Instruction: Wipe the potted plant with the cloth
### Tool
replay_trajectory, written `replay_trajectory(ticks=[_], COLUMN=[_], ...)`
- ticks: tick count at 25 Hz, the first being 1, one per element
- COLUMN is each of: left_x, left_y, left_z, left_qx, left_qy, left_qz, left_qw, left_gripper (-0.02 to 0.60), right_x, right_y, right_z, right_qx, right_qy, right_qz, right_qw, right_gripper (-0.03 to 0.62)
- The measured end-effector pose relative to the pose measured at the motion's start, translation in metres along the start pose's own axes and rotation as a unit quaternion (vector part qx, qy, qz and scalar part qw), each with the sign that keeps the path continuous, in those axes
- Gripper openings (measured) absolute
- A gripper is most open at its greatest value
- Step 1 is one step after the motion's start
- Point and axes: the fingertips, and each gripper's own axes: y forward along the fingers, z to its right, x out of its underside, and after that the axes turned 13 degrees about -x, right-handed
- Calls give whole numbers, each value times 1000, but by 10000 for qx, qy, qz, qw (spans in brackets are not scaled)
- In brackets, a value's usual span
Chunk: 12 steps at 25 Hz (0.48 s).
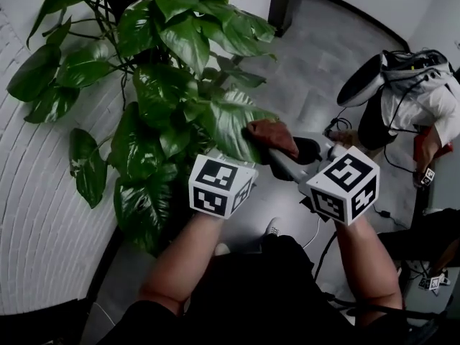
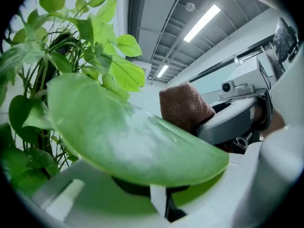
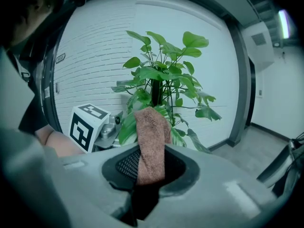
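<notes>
Right tongs [image 3: 151, 167] are clamping the brown cloth [image 3: 152, 141] between their dark pads; its free end is standing up past the tips and, in the head view, is lying on a large variegated leaf [image 1: 233, 124] of the potted plant [image 1: 172, 85]. Left tongs [image 2: 159, 201] are sitting under that same leaf. The blade is lying across them and covering the tips, so only a narrow dark slit is showing below it, and whether they are pinching the leaf cannot be told. The plant is standing against a curved white brick wall [image 1: 43, 228], its foliage spreading over the grey floor [image 1: 309, 70]. Other leaves are crowding in around the left tongs and hiding their front end from above. Off to the right, white-and-black gear [image 1: 410, 85] with trailing cables [image 1: 338, 128] is sitting on the floor, well apart from the plant; a dark pillar [image 1: 284, 2] is rising behind. Each marker cube [image 1: 221, 185] is showing black-and-white square patterns only. A small plate on the wall [image 3: 60, 57] is showing print too small to read.
</notes>
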Motion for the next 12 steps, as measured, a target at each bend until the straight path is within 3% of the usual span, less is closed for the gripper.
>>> replay_trajectory(ticks=[12], left_x=[-3], left_y=[0], left_z=[0], left_qx=[72], left_qy=[-40], left_qz=[-21], left_qw=[10000], left_gripper=[17], right_x=[42], right_y=[-3], right_z=[2], right_qx=[-68], right_qy=[115], right_qz=[-255], right_qw=[9996], right_gripper=[64])
